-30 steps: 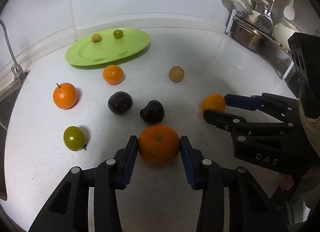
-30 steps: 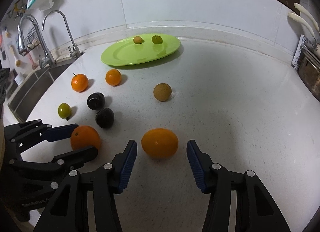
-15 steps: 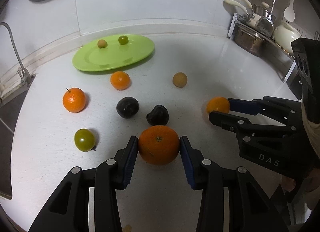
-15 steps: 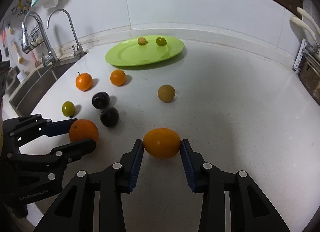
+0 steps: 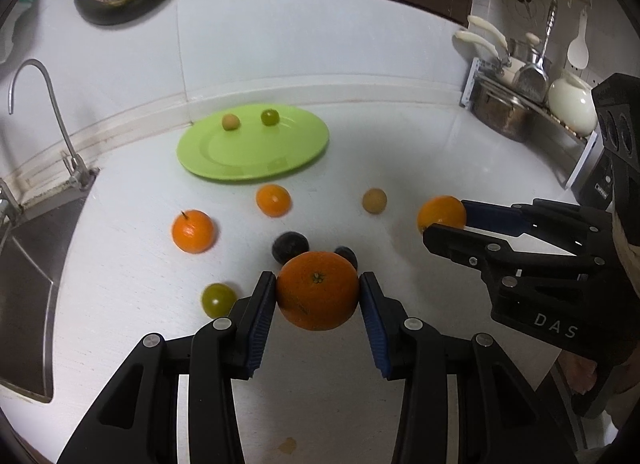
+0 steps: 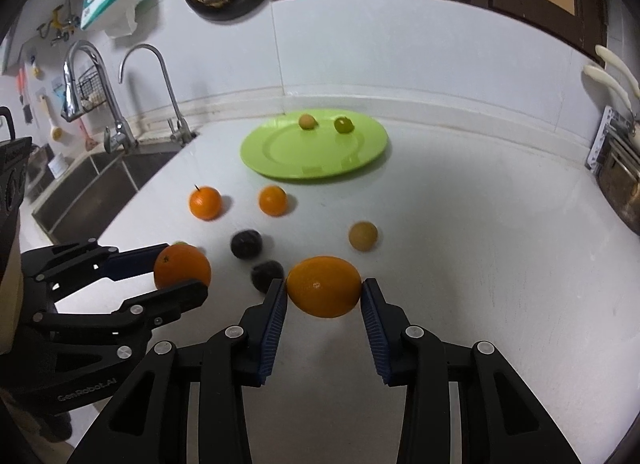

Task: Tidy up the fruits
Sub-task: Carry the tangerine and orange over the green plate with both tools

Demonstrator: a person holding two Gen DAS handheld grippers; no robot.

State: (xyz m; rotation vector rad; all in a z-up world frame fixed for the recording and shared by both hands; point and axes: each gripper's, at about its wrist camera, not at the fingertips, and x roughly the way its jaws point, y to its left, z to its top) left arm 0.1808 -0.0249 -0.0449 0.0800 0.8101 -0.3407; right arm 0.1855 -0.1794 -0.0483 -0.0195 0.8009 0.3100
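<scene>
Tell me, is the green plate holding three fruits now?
No, the green plate holds only two small fruits, one tan and one green.

Four orange citrus fruits are in view: one (image 5: 317,296) between the fingers of the left gripper (image 5: 318,304), one (image 6: 324,286) between those of the right gripper (image 6: 325,298), and two loose on the worktop (image 5: 440,167), one with a stem (image 5: 193,231) and one without (image 5: 273,199).

Two dark fruits (image 6: 246,243) (image 6: 267,275) lie near them.

Two green fruits: one on the worktop (image 5: 218,299), one on the plate (image 5: 270,117).

Two tan fruits: one on the worktop (image 5: 374,200), one on the plate (image 5: 231,121).

One green plate (image 5: 256,159).

Two grippers.
</scene>
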